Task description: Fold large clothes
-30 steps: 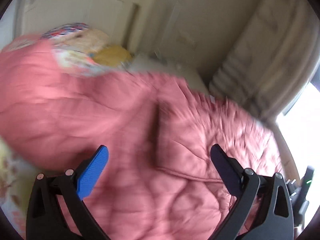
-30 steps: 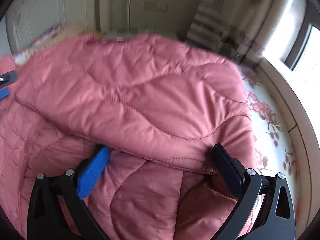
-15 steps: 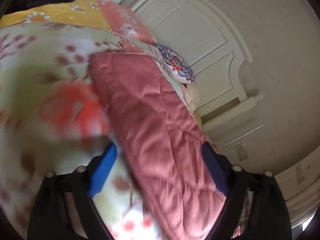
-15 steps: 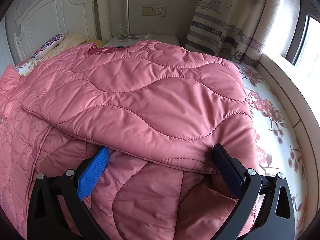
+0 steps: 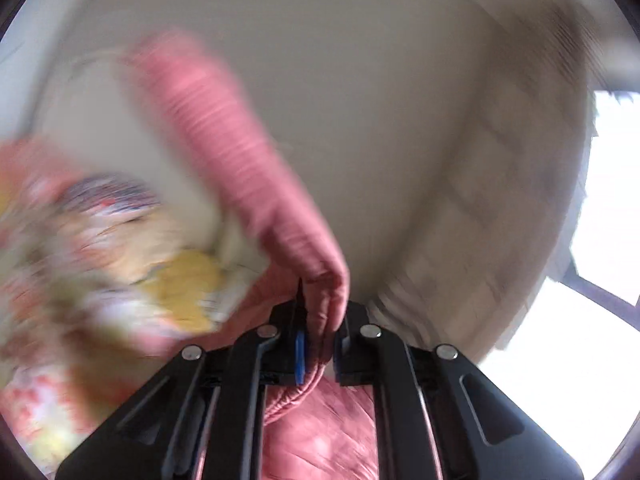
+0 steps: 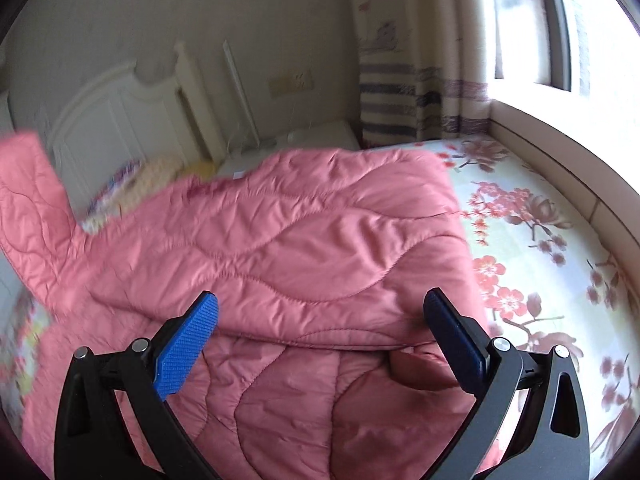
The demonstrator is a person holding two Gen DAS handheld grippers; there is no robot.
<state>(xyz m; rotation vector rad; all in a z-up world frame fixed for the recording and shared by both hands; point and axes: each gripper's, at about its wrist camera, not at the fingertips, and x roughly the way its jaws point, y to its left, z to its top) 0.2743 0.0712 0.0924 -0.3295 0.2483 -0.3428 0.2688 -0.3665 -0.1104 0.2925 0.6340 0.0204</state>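
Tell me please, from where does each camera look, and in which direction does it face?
Left wrist: sits on the left gripper, looks up toward the wall; its fingers are shut on a raised part of the pink quilted coat.
Right wrist: sits on the right gripper, looks down over the coat on the floral bedsheet; its fingers stand open.
Shared: the coat, the headboard and the curtain.
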